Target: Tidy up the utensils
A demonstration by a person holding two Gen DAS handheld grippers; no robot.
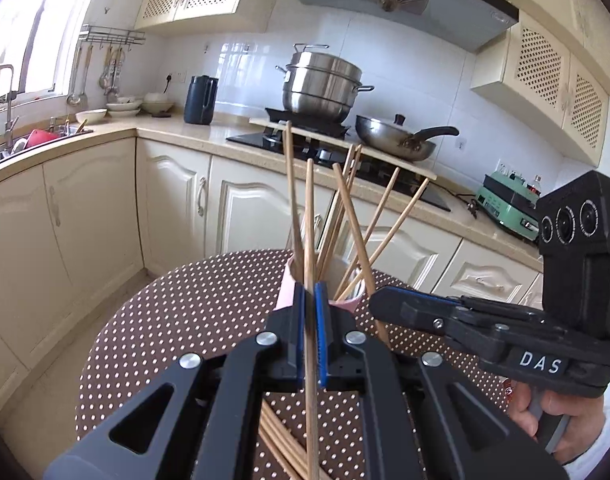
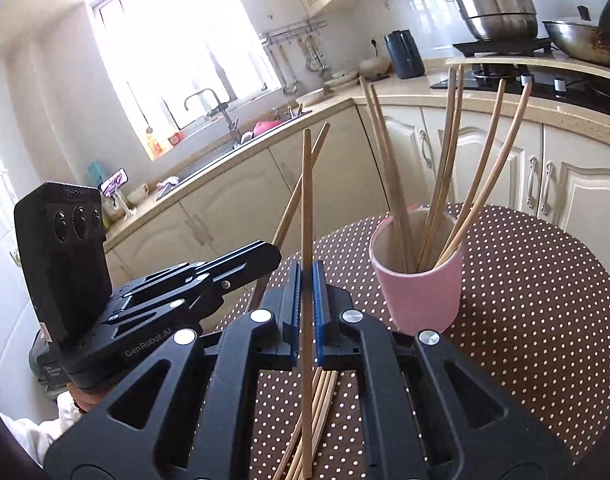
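While each hand-held gripper has a chopstick pinched upright, the job in hand looks like dropping both into the pink cup (image 2: 419, 280) on the dotted worktop (image 2: 545, 300). The left hand-held gripper (image 1: 309, 312) is closed almost fully on its chopstick (image 1: 309, 216), with the cup right behind its fingertips. The right hand-held gripper (image 2: 307, 296) is likewise clamped on a chopstick (image 2: 306, 200), with the cup just to its right.

To do it well, I'd lift each stick until its lower end clears the rim, tip it a little toward the cup's open middle, and let go only once the tip is inside. One at a time seems wise, since the two grippers sit close side by side and the raised sticks could cross.

Several chopsticks (image 2: 445, 168) already stand in the cup, fanned outward, so free room at the mouth is on the near side. A loose bundle (image 2: 317, 400) lies on the worktop under the grippers. The cup stands well in from the round worktop's edge, but a sideways knock could tip it.
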